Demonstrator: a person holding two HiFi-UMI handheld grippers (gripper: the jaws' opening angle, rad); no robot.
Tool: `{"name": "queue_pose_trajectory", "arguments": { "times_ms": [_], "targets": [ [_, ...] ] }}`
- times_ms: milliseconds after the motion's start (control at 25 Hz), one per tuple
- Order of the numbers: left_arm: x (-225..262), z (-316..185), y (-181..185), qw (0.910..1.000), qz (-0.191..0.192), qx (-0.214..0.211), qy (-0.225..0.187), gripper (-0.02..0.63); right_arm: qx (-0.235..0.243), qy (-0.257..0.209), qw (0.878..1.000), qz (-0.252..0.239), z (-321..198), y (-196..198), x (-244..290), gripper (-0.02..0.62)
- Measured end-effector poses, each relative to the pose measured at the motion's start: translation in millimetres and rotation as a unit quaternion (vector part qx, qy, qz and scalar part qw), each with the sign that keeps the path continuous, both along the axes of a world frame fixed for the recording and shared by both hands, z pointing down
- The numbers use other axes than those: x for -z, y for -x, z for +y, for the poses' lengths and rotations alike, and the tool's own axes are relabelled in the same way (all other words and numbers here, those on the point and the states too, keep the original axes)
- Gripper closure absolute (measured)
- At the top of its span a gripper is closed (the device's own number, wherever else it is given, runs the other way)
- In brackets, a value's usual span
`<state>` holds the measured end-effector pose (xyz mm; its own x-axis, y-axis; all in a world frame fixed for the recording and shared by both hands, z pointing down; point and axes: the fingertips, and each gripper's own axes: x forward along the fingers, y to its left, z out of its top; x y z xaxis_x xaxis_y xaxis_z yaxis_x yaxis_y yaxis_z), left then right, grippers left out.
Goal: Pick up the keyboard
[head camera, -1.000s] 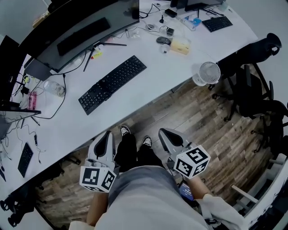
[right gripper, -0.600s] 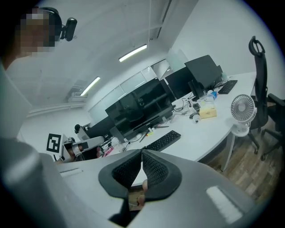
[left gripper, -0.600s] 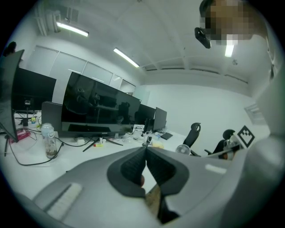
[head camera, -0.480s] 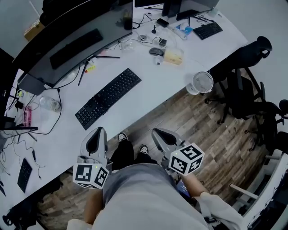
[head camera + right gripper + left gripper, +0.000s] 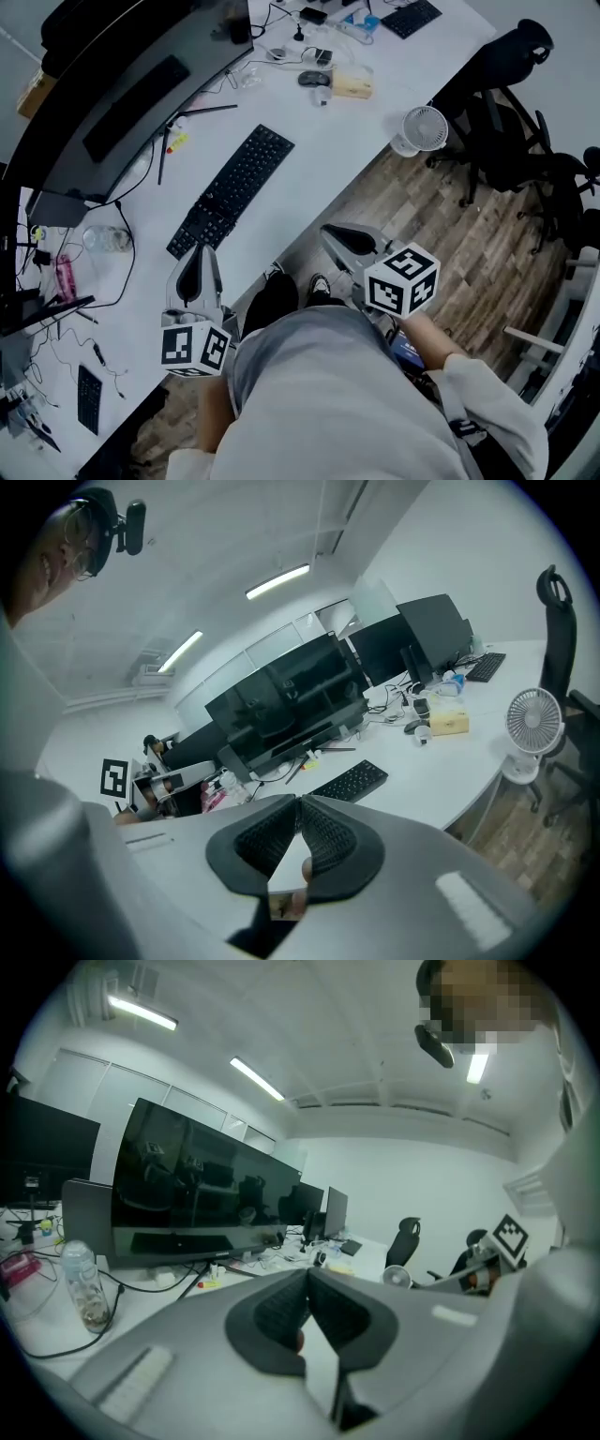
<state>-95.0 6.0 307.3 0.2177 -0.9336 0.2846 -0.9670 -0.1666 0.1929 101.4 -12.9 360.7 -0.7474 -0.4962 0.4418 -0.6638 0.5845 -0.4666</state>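
Black kbd (image 5: 230,192) lies flat on white tabletop (image 5: 309,159), slanted, in front of wide monitor (image 5: 122,103); neither claw holds it. L claw (image 5: 200,251) over tabletop's near edge, tips near kbd's near end in head view; jaws pressed together, nothing btwn. R claw (image 5: 330,231) just off tabletop's edge, over wood floor (image 5: 441,234), apart from kbd; jaws starting to open, tips barely parted, empty. Fan (image 5: 424,128) at tabletop edge, R of kbd. Bottle (image 5: 105,240) L of kbd. Chair (image 5: 511,141) beyond fan.
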Motion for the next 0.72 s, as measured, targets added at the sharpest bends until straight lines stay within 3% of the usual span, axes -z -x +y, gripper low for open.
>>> {"name": "queue_pose_trajectory", "arguments": {
  "times_ms": [200,720],
  "targets": [
    [-5,-17,18,0.9999,-0.005,-0.015,-0.001,0.606,0.006,-0.015,0.999,0.048,-11,15,-6,0.557],
    [-36,-40,62,0.9981,-0.035,-0.051,0.008,0.606,0.001,-0.001,0.997,0.072,-24,61,-30,0.531]
  ]
}}
